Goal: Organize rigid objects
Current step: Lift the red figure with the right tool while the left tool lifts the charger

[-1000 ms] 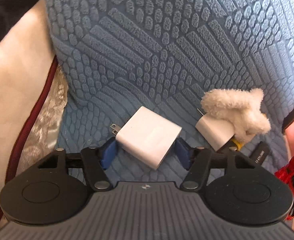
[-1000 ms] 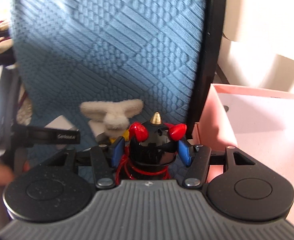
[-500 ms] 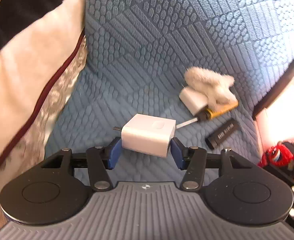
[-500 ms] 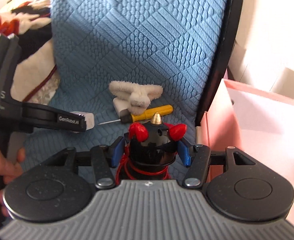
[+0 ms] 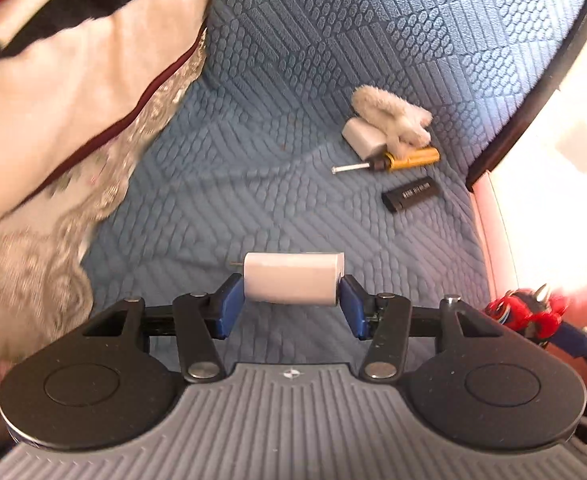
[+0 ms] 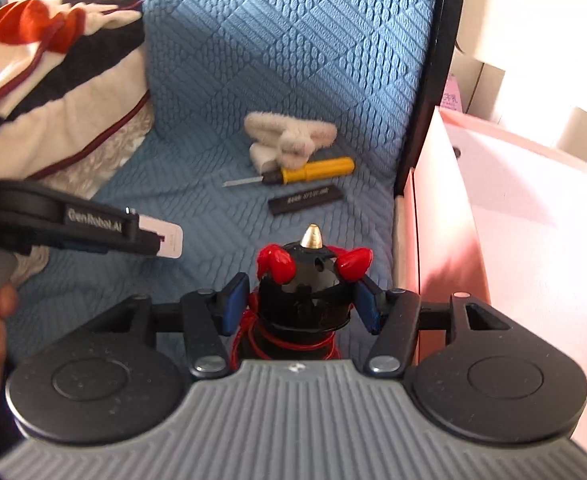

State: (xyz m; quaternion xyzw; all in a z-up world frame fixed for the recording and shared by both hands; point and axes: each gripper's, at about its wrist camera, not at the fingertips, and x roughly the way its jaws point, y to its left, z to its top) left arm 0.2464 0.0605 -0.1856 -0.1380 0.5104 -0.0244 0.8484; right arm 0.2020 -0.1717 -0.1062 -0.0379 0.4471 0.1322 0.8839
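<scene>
Blue cushion (image 5: 293, 184): left tool (image 5: 291, 300) clamps charger (image 5: 293, 282) (prongs mostly hidden); right tool (image 6: 299, 304) clamps toy (image 6: 305, 292).

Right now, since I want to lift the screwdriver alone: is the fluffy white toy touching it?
Touching. In the right wrist view the fluffy white toy lies over the black collar end of the yellow-handled screwdriver, with no gap; the left wrist view agrees.

Blue quilted sofa cover (image 6: 293, 40) — striped cushion (image 6: 53, 80) (blurred) at its left edge
</scene>
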